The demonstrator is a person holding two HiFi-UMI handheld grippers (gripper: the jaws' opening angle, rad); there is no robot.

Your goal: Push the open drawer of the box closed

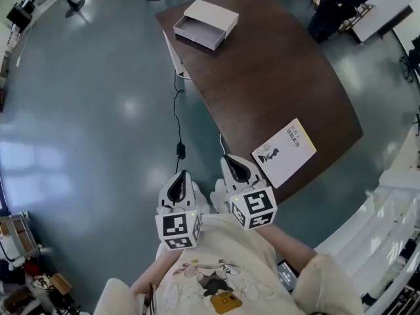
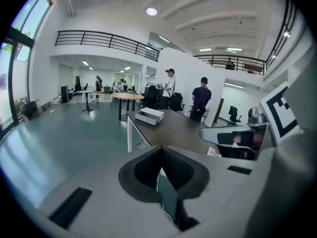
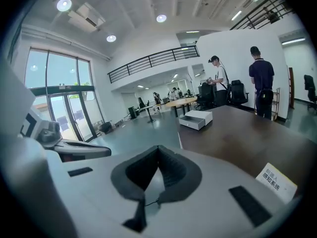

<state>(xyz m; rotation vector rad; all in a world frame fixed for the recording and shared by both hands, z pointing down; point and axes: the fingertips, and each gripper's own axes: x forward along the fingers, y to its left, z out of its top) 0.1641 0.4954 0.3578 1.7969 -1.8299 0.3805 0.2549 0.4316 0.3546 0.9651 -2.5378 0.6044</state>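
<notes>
A white box (image 1: pixel 213 13) stands at the far end of the dark brown table (image 1: pixel 262 84), its drawer (image 1: pixel 195 31) pulled out toward the table's left edge. The box is small and far off in the left gripper view (image 2: pixel 149 115) and in the right gripper view (image 3: pixel 195 119). Both grippers hang close to my chest, short of the table's near end. My left gripper (image 1: pixel 182 174) is shut and holds nothing; its tips meet (image 2: pixel 161 147). To its right, my right gripper (image 1: pixel 228 157) is shut and empty too (image 3: pixel 158 147).
A white booklet (image 1: pixel 284 152) lies at the table's near right corner, just beside the right gripper. A black cable with an adapter (image 1: pixel 179 151) trails over the grey floor left of the table. Two people (image 3: pixel 260 83) stand past the table's far end, with chairs and a round table beyond.
</notes>
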